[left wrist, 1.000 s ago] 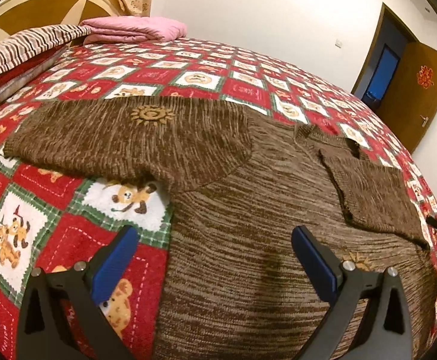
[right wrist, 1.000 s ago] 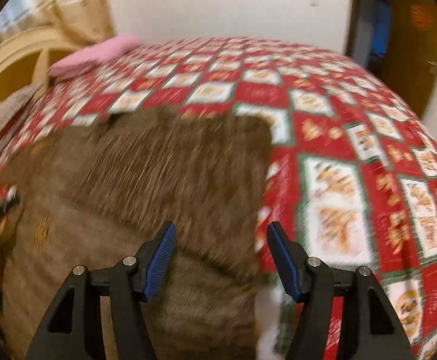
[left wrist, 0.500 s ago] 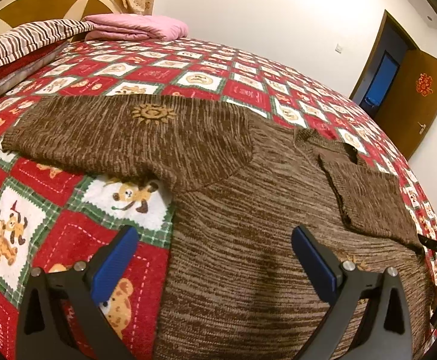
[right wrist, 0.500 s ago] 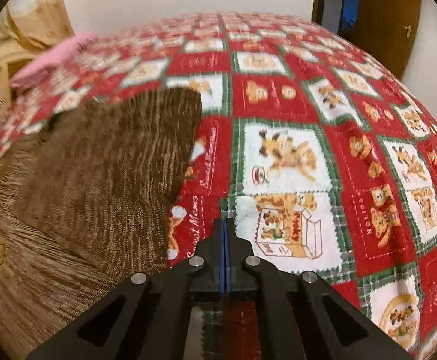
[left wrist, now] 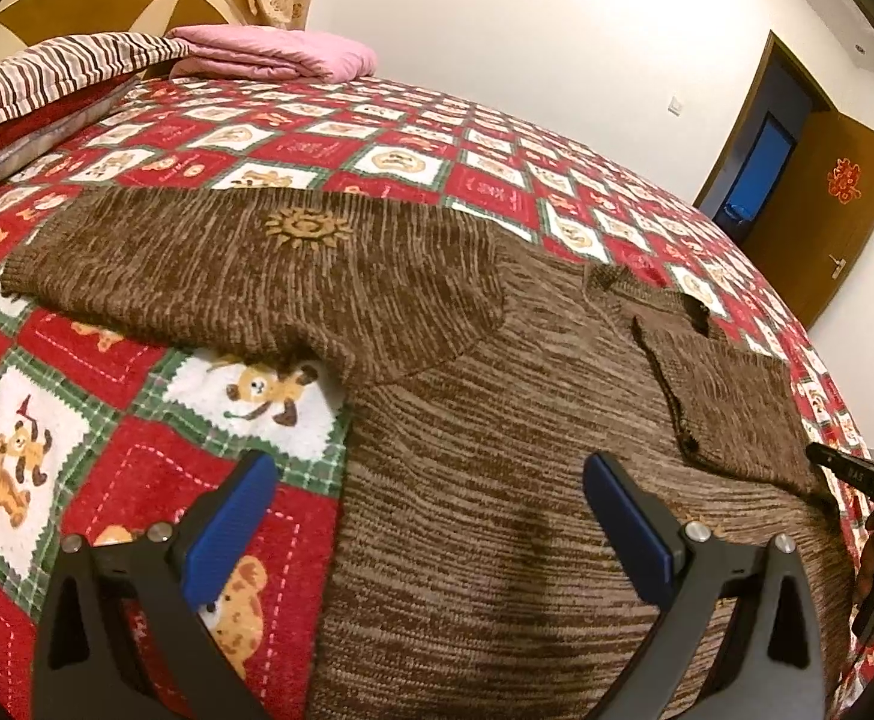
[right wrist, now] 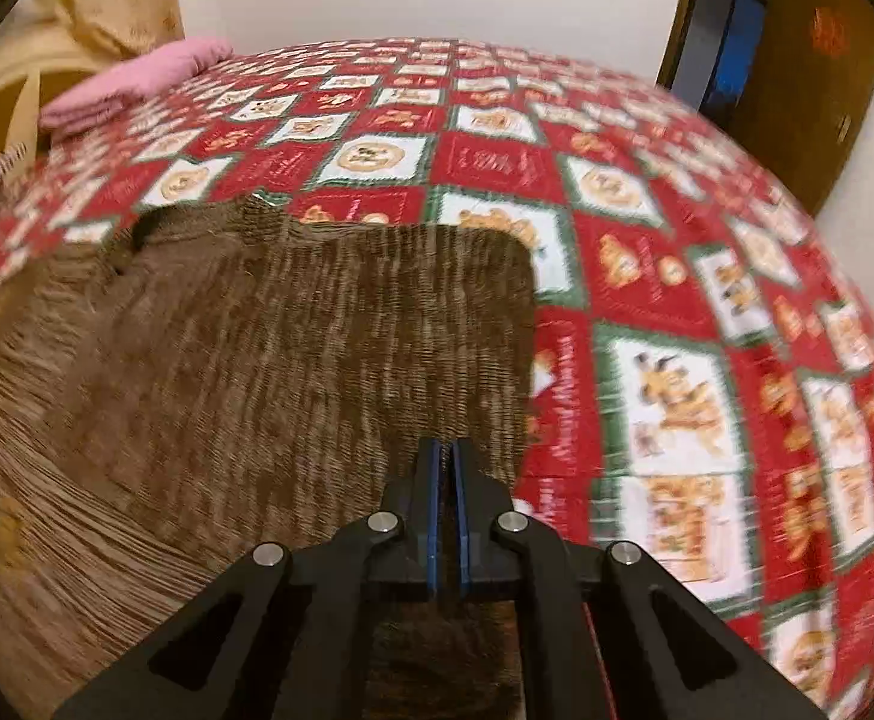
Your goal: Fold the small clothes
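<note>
Left gripper (left wrist: 425, 516) gapes empty above brown sweater (left wrist: 497, 480), ready for outstretched sleeve (left wrist: 245, 288). Right gripper (right wrist: 448, 468) pinched closed over folded sleeve (right wrist: 329, 348); whether fabric caught, can't tell.

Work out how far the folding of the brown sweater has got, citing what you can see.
Done: the sweater's right sleeve lies folded across the body. In hand: nothing visibly gripped; the left gripper is open above the fabric, and the right gripper is shut. Left: the other sleeve is spread on the quilt, the body unfolded.
</note>
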The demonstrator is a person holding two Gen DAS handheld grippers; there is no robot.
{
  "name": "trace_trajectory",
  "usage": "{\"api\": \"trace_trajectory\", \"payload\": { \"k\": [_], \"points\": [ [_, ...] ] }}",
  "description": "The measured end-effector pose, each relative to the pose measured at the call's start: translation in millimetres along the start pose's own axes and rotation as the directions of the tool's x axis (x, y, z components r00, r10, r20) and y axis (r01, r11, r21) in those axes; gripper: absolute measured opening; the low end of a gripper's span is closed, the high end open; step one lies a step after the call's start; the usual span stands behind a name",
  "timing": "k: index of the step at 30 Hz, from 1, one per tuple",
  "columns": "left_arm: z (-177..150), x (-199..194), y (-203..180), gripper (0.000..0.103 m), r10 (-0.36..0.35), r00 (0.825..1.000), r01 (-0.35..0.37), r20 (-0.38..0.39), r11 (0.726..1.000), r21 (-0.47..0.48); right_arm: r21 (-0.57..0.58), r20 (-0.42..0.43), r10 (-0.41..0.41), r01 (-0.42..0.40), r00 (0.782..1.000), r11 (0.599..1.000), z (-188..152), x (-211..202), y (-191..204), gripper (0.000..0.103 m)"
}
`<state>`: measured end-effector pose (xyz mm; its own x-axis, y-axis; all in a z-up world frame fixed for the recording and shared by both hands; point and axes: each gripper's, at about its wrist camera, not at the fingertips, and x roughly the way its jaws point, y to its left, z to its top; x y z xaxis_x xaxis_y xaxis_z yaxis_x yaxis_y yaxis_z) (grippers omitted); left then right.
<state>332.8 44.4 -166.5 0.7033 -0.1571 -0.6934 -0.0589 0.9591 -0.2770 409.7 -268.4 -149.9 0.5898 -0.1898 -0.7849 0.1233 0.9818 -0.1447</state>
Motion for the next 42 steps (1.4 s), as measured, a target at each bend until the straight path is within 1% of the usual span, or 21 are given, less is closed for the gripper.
{"api": "trace_trajectory", "payload": {
  "k": [5,8,10,12,14,16,17,18,19,21,23,24,28,31,34,35,37,38,40,41,42],
  "points": [
    [0.3,0.7,0.9,0.103,-0.012,1.000,0.012,0.001,1.000,-0.004,0.081,-0.025,-0.021,0.023,0.999,0.996,-10.1,4.7,-40.8,0.001],
    [0.4,0.7,1.4,0.103,-0.015,1.000,0.015,0.001,1.000,-0.006,0.059,-0.016,-0.002,0.002,1.000,0.998,-14.5,6.9,-41.8,0.001],
    [0.3,0.7,1.3,0.103,-0.014,1.000,0.014,0.002,1.000,-0.005,0.088,0.005,0.024,-0.025,1.000,0.996,-13.6,0.7,-45.5,0.002],
    [0.3,0.6,1.5,0.103,-0.013,1.000,0.013,0.001,1.000,-0.004,0.118,0.015,0.035,-0.036,0.999,0.992,-13.2,-8.1,-47.7,0.010],
    [0.3,0.9,1.6,0.103,-0.011,1.000,0.011,0.000,1.000,-0.003,0.110,0.068,0.049,-0.056,0.997,0.992,-14.6,-25.6,-41.5,0.041],
    [0.2,1.3,2.0,0.103,-0.009,1.000,0.009,-0.003,1.000,-0.002,0.037,0.100,0.094,-0.098,0.991,0.995,-19.0,-36.3,-24.5,0.042],
    [0.1,1.7,2.3,0.103,-0.009,1.000,0.009,-0.005,1.000,-0.004,0.009,0.078,0.108,-0.109,0.991,0.994,-22.0,-33.9,-17.4,0.042],
    [0.1,2.0,2.5,0.103,-0.009,1.000,0.009,-0.007,1.000,-0.006,-0.011,0.009,0.119,-0.119,0.993,0.993,-27.4,-22.7,-10.4,0.042],
    [0.1,2.0,2.5,0.103,-0.008,1.000,0.008,-0.007,1.000,-0.006,-0.015,-0.048,0.107,-0.108,0.993,0.994,-32.0,-11.1,-7.6,0.042],
    [0.1,2.1,2.0,0.103,-0.002,1.000,0.002,-0.006,1.000,-0.004,-0.008,-0.033,0.103,-0.103,0.994,0.995,-35.9,-12.2,-9.2,0.042],
    [0.0,1.3,2.8,0.103,0.001,1.000,-0.001,-0.003,1.000,-0.010,0.009,-0.054,0.071,-0.070,0.996,0.997,-33.1,-19.4,-6.7,0.042],
    [0.0,0.6,3.9,0.103,0.000,1.000,0.000,-0.002,1.000,-0.016,0.014,-0.051,0.054,-0.053,0.997,0.998,-31.0,-25.9,-3.1,0.042],
    [-0.8,-5.5,13.5,0.103,0.002,1.000,-0.003,-0.007,0.998,-0.058,-0.037,0.068,0.156,-0.154,0.985,0.987,-16.2,-64.1,38.3,0.044],
    [-1.4,-16.3,28.7,0.103,0.028,0.999,-0.030,-0.021,0.996,-0.086,-0.107,0.087,0.199,-0.190,0.976,0.976,-10.2,-57.5,73.2,0.060],
    [2.7,-27.5,52.2,0.103,0.081,0.996,-0.085,-0.033,0.990,-0.114,-0.089,-0.007,0.210,-0.210,0.978,0.974,-19.5,-21.0,93.9,0.060],
    [5.3,-33.0,64.7,0.103,0.105,0.994,-0.108,-0.024,0.987,-0.121,-0.088,-0.012,0.207,-0.208,0.978,0.974,-24.2,-13.3,97.4,0.063],
    [11.2,-41.5,88.7,0.103,0.155,0.988,-0.154,-0.005,0.980,-0.128,-0.158,0.082,0.147,-0.133,0.986,0.979,-40.8,-16.9,110.2,0.070],
    [16.2,-45.5,104.0,0.103,0.172,0.985,-0.170,0.007,0.974,-0.147,-0.176,0.099,0.123,-0.105,0.987,0.979,-43.5,-20.6,114.1,0.070],
    [26.1,-49.2,130.9,0.103,0.186,0.982,-0.178,0.018,0.963,-0.202,-0.189,0.108,0.093,-0.072,0.990,0.979,-46.3,-22.8,117.5,0.075],
    [32.3,-49.4,146.6,0.100,0.179,0.984,-0.171,0.011,0.954,-0.246,-0.184,0.103,0.096,-0.076,0.990,0.980,-45.8,-21.0,116.2,0.077],
    [36.8,-49.5,159.0,0.092,0.161,0.987,-0.150,0.010,0.944,-0.294,-0.172,0.098,0.104,-0.087,0.990,0.981,-44.9,-19.4,113.1,0.078]
  ]
}}
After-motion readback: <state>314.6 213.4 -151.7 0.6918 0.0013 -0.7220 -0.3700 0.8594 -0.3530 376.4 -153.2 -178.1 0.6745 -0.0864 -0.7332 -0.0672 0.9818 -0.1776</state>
